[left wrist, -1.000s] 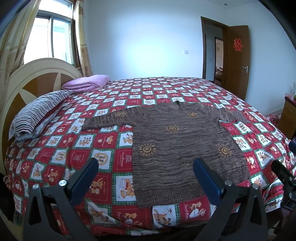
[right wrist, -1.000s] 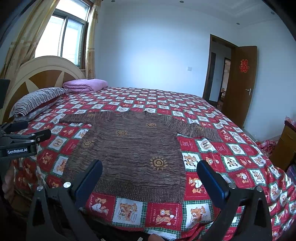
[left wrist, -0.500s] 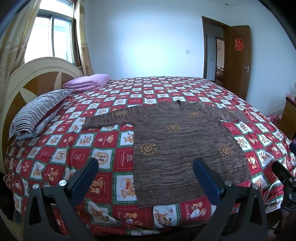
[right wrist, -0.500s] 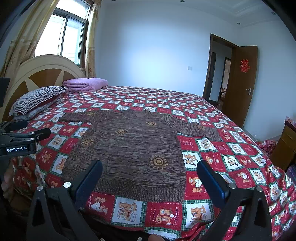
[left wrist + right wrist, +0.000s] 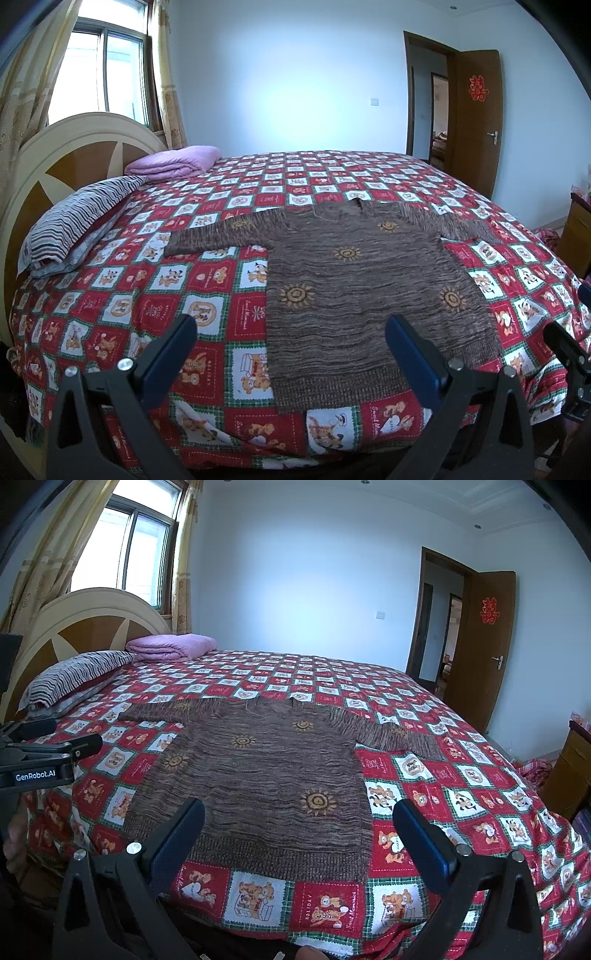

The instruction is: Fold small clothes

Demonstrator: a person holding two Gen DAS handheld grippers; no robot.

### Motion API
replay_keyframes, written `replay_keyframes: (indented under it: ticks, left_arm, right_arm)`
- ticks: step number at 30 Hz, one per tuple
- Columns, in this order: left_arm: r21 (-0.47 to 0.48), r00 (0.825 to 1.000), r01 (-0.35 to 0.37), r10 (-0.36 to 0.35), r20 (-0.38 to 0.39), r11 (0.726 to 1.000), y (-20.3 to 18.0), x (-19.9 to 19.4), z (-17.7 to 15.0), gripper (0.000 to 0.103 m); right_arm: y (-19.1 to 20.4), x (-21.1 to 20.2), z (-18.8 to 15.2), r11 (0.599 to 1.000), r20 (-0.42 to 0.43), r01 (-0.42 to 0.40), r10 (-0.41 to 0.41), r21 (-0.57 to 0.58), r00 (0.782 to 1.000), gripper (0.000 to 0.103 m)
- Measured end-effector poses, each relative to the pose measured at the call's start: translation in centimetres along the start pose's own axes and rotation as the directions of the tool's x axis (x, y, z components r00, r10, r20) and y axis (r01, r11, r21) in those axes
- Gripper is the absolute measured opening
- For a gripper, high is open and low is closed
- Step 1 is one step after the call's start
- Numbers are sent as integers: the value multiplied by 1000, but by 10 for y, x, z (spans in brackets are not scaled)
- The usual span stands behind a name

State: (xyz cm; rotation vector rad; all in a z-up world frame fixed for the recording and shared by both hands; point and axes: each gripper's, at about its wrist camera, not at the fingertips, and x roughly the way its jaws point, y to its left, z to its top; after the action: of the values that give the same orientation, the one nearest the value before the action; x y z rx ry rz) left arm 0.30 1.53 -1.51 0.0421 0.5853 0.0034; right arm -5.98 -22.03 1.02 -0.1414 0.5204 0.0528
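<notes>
A brown knit sweater [image 5: 369, 291] with orange sun motifs lies flat on the bed, both sleeves spread out, hem toward me. It also shows in the right wrist view [image 5: 266, 782]. My left gripper [image 5: 291, 332] is open and empty, held off the bed's near edge by the hem's left part. My right gripper [image 5: 299, 823] is open and empty, held off the near edge by the hem's right part. The left gripper's body [image 5: 40, 753] shows at the left of the right wrist view.
The bed has a red, white and green bear-print cover [image 5: 207, 295]. A striped pillow [image 5: 77, 218] and a folded lilac blanket [image 5: 173, 164] lie by the headboard [image 5: 62, 158]. A wooden cabinet [image 5: 569, 771] stands right; an open door [image 5: 480, 642] behind.
Both grippers have shifted only slightly; the view has drifted a little. The sweater has not moved and both grippers stay open.
</notes>
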Motion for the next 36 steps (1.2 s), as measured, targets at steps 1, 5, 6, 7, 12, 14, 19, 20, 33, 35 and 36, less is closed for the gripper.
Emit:
replay_keyframes:
  ticks: [1, 5, 6, 7, 12, 14, 19, 20, 33, 35, 36]
  left_arm:
    - [1, 1000, -1, 1, -1, 1000, -1, 0, 2, 103]
    - [0, 1000, -1, 1, -7, 1000, 0, 3, -1, 103]
    - [0, 1000, -1, 1, -9, 1000, 0, 3, -2, 103]
    - [0, 1000, 1, -1, -13, 1000, 0, 4, -3, 103]
    - [-1, 1000, 4, -4, -28, 1000, -1, 6, -3, 103]
    - [-3, 1000, 5, -5, -30, 1000, -2, 6, -3, 103]
    - [-3, 999, 5, -5, -38, 1000, -4, 8, 1, 103]
    - [-2, 999, 4, -4, -41, 1000, -4, 9, 1, 103]
    - [23, 994, 13, -11, -105, 1000, -4, 64, 16, 103]
    - [31, 994, 2, 2, -113, 1000, -5, 79, 25, 103]
    - [30, 993, 0, 4, -119, 1000, -5, 87, 30, 103]
  right_arm:
    - [0, 0, 1, 1000, 0, 0, 0, 1, 1000, 102]
    - [1, 2, -1, 1000, -3, -5, 5, -2, 1000, 102]
    - [2, 2, -1, 1000, -5, -7, 7, -1, 1000, 102]
    - [2, 3, -2, 1000, -7, -8, 8, 0, 1000, 102]
    - [3, 5, -3, 1000, -13, -10, 10, -6, 1000, 102]
    - [3, 5, -3, 1000, -14, -11, 11, -6, 1000, 102]
    - [3, 5, -3, 1000, -12, -19, 19, -7, 1000, 102]
    - [3, 5, -3, 1000, -11, -27, 26, -8, 1000, 102]
    - [-19, 58, -7, 992, -92, -122, 119, -26, 989, 102]
    - [-32, 76, -2, 995, -120, -99, 98, -4, 988, 100]
    - [-39, 84, 0, 995, -133, -96, 97, 14, 986, 94]
